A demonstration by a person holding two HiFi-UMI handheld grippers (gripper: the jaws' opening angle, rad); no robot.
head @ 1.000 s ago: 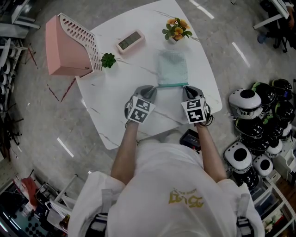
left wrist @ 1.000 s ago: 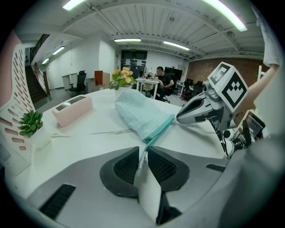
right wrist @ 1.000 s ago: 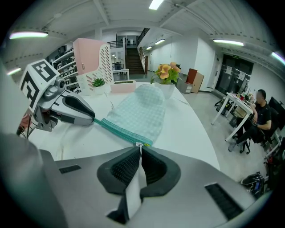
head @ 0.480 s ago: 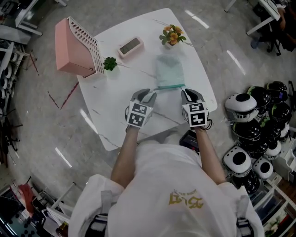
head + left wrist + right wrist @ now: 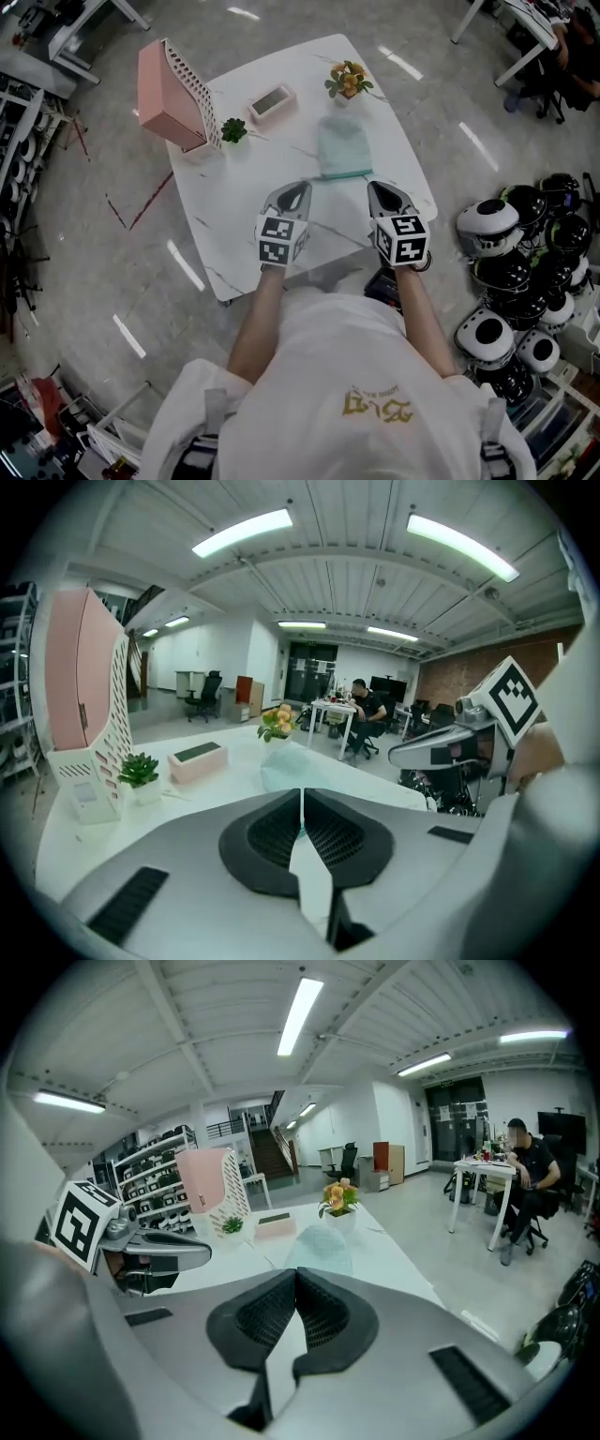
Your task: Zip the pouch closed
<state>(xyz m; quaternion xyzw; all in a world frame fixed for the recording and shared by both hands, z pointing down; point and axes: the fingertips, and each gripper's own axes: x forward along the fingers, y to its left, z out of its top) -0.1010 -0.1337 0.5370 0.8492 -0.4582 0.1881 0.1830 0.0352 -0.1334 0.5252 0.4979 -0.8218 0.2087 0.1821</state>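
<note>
The pale green pouch lies flat on the white marbled worktop, its darker teal edge turned toward us, and nothing is touching it. Just beyond it stands the little pot of orange flowers. On our side, the left tongs and the right tongs hang short of that teal edge, one at each near corner and clear of the fabric. In the left gripper view the left tongs have just been closing and now sit pressed together with only a hairline slit and nothing between them, the pouch showing beyond the tips. It's the same story in the right gripper view: the right tongs have just been closing too, pads meeting on nothing, pouch ahead. Further left across the worktop we have a pink flat box with a dark screen, a tiny green plant and a tall pink perforated rack at the far corner.
</note>
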